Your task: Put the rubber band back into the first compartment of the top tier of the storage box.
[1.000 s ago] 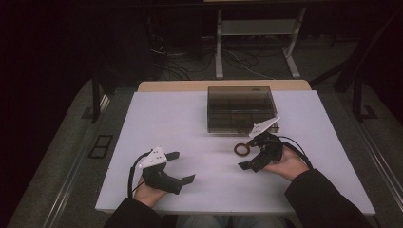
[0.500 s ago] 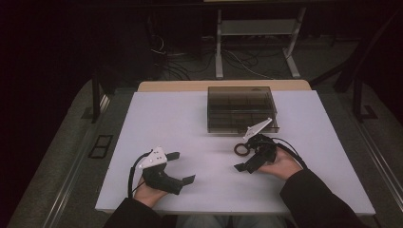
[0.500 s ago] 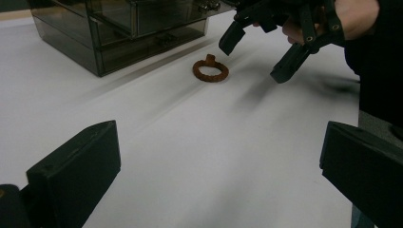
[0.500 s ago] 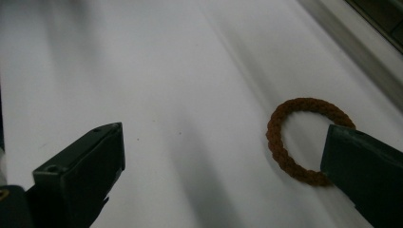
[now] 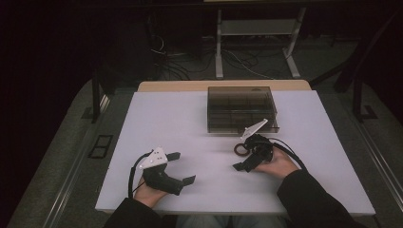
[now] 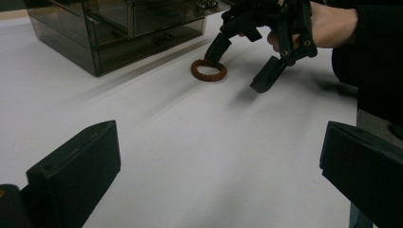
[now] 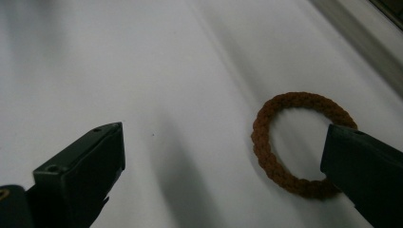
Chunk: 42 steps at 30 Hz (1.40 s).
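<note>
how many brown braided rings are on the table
1. The brown braided ring lies flat on the white table, just in front of the smoky plastic box; the box could hide more.

A smoky clear plastic compartment box [image 5: 242,108] sits closed at the far middle of the white table [image 5: 166,118]. Beyond the table, cables [image 5: 237,59] lie on the dark floor beneath a metal stand [image 5: 254,28].

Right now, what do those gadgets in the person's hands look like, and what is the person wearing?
Each hand holds a black pistol-like tool ending in two blocky black jaws. The left gripper and the right gripper each carry a pale grey three-cornered plate on top and trail a black cable looping back toward the wrist. Small brass-coloured screws dot the frame. The sleeves are dark.
</note>
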Each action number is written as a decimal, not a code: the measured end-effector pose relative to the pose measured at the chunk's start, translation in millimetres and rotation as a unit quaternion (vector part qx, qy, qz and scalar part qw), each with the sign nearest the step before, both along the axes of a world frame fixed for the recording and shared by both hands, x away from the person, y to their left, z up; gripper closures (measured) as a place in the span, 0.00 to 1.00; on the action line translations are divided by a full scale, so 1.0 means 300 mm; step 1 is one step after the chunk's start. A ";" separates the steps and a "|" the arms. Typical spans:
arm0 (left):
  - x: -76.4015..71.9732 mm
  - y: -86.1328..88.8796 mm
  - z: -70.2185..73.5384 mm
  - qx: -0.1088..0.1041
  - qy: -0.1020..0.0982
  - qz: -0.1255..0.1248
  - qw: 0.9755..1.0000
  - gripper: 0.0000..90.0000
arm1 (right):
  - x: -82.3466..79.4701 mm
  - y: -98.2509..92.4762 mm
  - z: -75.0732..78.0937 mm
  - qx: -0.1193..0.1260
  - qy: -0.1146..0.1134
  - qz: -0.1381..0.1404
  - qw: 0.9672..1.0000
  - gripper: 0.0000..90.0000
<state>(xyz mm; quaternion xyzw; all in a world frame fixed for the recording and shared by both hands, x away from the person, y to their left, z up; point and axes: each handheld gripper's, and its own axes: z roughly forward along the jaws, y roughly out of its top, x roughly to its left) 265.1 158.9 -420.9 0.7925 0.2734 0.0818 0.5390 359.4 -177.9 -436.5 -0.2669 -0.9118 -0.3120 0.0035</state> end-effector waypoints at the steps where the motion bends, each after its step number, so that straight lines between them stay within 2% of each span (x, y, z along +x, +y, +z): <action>1: 0.000 0.000 0.000 0.000 0.000 0.000 1.000 0.00 | 0.001 -0.002 -0.001 0.008 0.003 0.003 1.000 0.15; 5: 0.000 0.000 0.000 0.000 0.000 0.000 1.000 0.00 | 0.006 -0.003 -0.004 0.014 -0.004 0.005 1.000 0.18; 17: -0.002 -0.003 0.000 -0.002 0.001 -0.002 1.000 0.00 | 0.018 -0.010 -0.010 0.001 -0.024 0.017 1.000 0.42; 23: -0.002 -0.003 -0.001 -0.002 0.001 -0.002 1.000 0.00 | 0.023 -0.017 -0.007 0.006 -0.020 0.001 1.000 0.53; 30: -0.001 -0.004 -0.001 -0.002 0.001 -0.003 1.000 0.00 | 0.023 -0.021 -0.006 0.003 -0.024 -0.001 1.000 0.64; 36: -0.002 -0.004 0.000 -0.002 0.001 -0.003 1.000 0.00 | 0.022 -0.022 -0.006 -0.002 -0.034 -0.005 0.999 0.74; 37: -0.002 -0.004 0.000 -0.001 0.001 -0.003 1.000 0.00 | 0.024 -0.024 -0.006 -0.007 -0.041 -0.002 0.999 0.77; 42: -0.002 -0.003 -0.001 -0.001 0.001 -0.003 1.000 0.00 | 0.025 -0.025 -0.007 -0.010 -0.044 -0.004 0.999 0.82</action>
